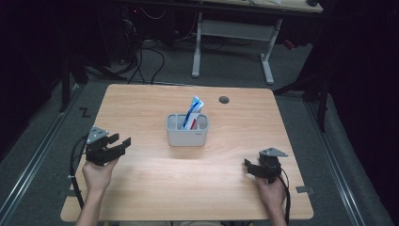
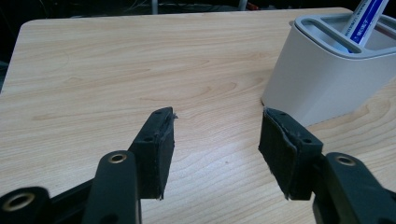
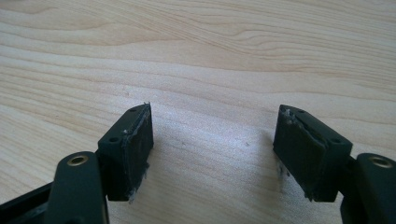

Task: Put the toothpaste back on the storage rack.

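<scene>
Left gripper [image 1: 118, 143] at worktop [image 1: 141, 188] left edge, fingers [image 2: 156, 149] spread, empty. Grey holder [image 1: 187, 133] stands mid-worktop, toothpaste tube [image 1: 193, 112] upright in its middle slot. Right gripper [image 1: 249, 166] near right front, fingers [image 3: 133, 149] spread, empty.

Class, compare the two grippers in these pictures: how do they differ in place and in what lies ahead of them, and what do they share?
The left gripper hangs by the table's left edge; the right gripper is nearer the front right corner. In its own view, the left gripper has the grey holder with its tube just ahead; the right gripper's view has bare wood ahead. Both are open and hold nothing.
</scene>
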`<state>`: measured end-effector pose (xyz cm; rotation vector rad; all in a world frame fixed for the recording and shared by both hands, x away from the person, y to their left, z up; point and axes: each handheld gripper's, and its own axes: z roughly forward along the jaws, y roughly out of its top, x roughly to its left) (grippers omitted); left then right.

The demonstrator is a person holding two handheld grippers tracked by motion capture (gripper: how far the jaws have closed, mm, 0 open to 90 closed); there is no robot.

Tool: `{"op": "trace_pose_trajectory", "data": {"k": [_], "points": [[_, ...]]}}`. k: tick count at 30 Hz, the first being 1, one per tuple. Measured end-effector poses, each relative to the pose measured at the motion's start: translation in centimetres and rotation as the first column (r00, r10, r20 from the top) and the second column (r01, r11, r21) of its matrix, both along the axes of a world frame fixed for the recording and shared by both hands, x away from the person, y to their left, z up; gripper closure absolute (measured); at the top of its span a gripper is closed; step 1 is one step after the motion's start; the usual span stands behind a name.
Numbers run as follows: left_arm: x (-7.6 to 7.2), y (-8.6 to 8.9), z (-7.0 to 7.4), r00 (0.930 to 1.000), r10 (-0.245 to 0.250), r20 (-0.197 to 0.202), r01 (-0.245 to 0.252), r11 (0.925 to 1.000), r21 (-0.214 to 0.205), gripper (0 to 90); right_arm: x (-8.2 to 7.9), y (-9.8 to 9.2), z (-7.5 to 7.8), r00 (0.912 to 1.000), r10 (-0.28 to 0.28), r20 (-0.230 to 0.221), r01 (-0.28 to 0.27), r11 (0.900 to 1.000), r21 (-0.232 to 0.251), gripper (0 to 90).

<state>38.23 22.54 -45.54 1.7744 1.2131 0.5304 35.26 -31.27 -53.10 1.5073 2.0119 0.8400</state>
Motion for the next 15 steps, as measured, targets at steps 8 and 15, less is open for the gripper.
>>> {"op": "trace_pose_trajectory", "data": {"k": [8,15], "points": [[-0.2,0.2,-0.7,0.9999,0.004,-0.016,-0.004,1.0000,-0.008,45.5,0.0,0.0,0.0,1.0000,0.000,0.000,0.000,1.0000,0.000,28.4],[-0.4,0.2,-1.2,0.9997,0.007,-0.024,-0.007,0.9999,-0.014,45.5,0.0,0.0,0.0,1.0000,0.002,0.001,-0.002,1.0000,-0.001,28.4]]}}
